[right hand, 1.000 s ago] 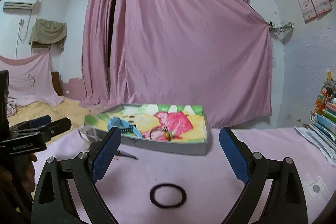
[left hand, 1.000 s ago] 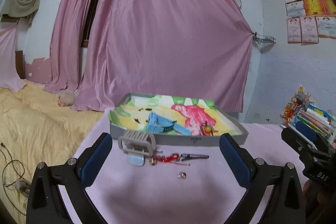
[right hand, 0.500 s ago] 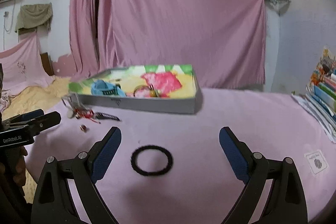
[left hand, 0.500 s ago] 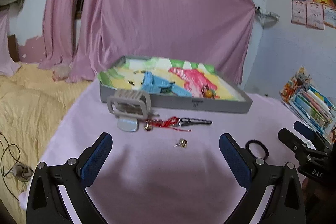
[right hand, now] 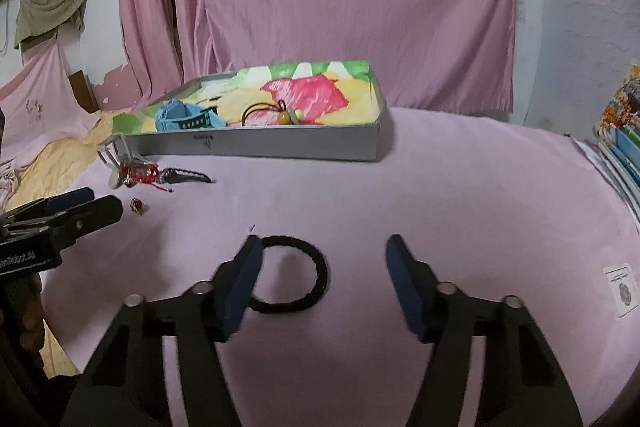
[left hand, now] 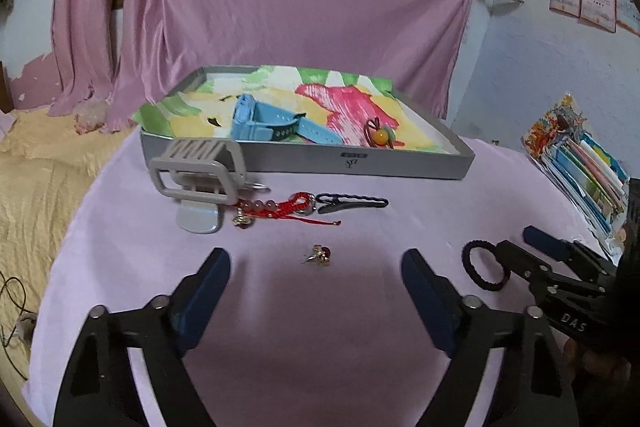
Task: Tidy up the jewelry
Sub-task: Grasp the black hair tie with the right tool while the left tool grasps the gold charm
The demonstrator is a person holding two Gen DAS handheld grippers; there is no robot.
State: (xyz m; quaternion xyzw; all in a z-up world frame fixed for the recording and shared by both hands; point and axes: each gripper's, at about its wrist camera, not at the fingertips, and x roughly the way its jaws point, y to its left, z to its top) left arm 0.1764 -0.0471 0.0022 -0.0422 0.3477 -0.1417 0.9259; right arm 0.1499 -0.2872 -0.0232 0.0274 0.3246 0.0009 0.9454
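On the pink-covered worktop, I hold my right tongs spread wide and low over the black hair tie, whose left edge sits behind the left pad. My left tongs are spread too, gripping nothing, with the small gold earring lying just ahead between their tips. Farther back, the grey tray holds a blue watch, while a red beaded charm lies in front of it.

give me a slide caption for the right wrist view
Open right gripper poised over a black hair tie on the pink tablecloth, tray behind.
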